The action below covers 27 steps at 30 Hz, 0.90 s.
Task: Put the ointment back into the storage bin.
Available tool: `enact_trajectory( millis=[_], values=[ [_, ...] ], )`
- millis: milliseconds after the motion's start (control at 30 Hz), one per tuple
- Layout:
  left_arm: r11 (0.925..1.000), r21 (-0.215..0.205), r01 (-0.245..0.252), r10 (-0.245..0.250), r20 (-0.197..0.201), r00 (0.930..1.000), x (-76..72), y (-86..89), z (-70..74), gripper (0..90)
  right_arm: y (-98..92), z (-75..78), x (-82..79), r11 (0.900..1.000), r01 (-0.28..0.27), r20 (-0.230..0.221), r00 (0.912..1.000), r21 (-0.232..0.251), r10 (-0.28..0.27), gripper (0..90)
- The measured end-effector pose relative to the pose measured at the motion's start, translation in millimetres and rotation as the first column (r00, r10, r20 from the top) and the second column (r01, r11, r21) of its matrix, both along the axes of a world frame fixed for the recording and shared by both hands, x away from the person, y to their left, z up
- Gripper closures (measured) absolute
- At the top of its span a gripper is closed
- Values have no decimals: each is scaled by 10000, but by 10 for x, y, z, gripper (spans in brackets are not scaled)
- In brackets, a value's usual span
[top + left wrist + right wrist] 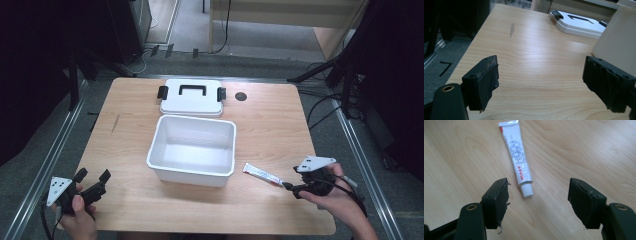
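Overhead, box point(192, 150) and lid point(192, 96); close-up, tube point(517, 152) between spread fingers point(496, 202).

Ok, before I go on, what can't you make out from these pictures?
- Tube: the print is too small and blurred in the right gripper view; in the high view, its cap end is hidden behind the right gripper.
- Box: its near inside wall is hidden by its own rim in the high view, and the left gripper view cuts it off at the right edge.
- Lid: the box hides its near edge in the high view.
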State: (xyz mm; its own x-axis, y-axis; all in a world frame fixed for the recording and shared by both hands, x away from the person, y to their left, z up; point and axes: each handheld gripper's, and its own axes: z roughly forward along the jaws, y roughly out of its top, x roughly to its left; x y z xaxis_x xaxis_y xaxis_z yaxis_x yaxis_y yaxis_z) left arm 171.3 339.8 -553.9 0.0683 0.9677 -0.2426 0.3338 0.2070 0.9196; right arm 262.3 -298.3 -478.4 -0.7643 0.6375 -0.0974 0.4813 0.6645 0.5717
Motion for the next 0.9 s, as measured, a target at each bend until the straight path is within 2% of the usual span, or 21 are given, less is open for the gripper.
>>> enact_trajectory(
  millis=[100,267,300,333,367,433,500,567,667,733,767,833,900],
  values=[
    [9999,-15,149,-149,67,9999,-7,0,-1,146,135,48,55,9919,-751,-540,9961,-1023,698,328],
    [9996,98,273,-273,8,9996,1,-8,1,146,342,54,165,9622,-1570,-1612,9793,-2225,1225,344],
    [9996,80,287,-287,-1,9996,3,-7,1,146,403,49,197,9499,-1763,-1945,9726,-2582,1276,351],
    [9995,77,292,-292,-10,9996,4,-8,1,146,443,46,212,9432,-1854,-2114,9689,-2755,1287,368],
    [9996,81,281,-281,-6,9996,6,-9,0,146,508,48,242,9283,-2117,-2440,9598,-3058,1385,398],
    [9995,93,291,-291,-25,9996,6,-9,1,146,609,39,287,9152,-2480,-2989,9422,-3176,1516,415],
    [9995,111,285,-285,-29,9996,8,-12,1,147,707,12,347,9120,-2468,-3229,9364,-3276,1374,460],
    [9995,148,289,-289,-11,9996,9,-16,1,149,786,-26,414,9045,-2313,-3128,9426,-3583,1171,492],
    [9994,163,295,-295,-9,9996,7,-17,2,151,864,-86,498,8967,-2124,-3072,9472,-3882,914,550],
    [9994,161,303,-304,6,9995,6,-15,1,151,900,-135,537,8931,-2231,-3315,9392,-3907,897,578],
    [9994,159,306,-306,5,9995,6,-16,1,151,916,-168,551,8907,-2285,-3513,9325,-3930,842,595],
    [9993,188,323,-323,-9,9995,7,-18,2,152,929,-213,574,8835,-2242,-3631,9294,-4113,668,615],
    [9992,206,344,-343,-26,9994,7,-21,3,152,927,-237,610,8869,-2042,-3690,9285,-4144,414,649]
  ],
)
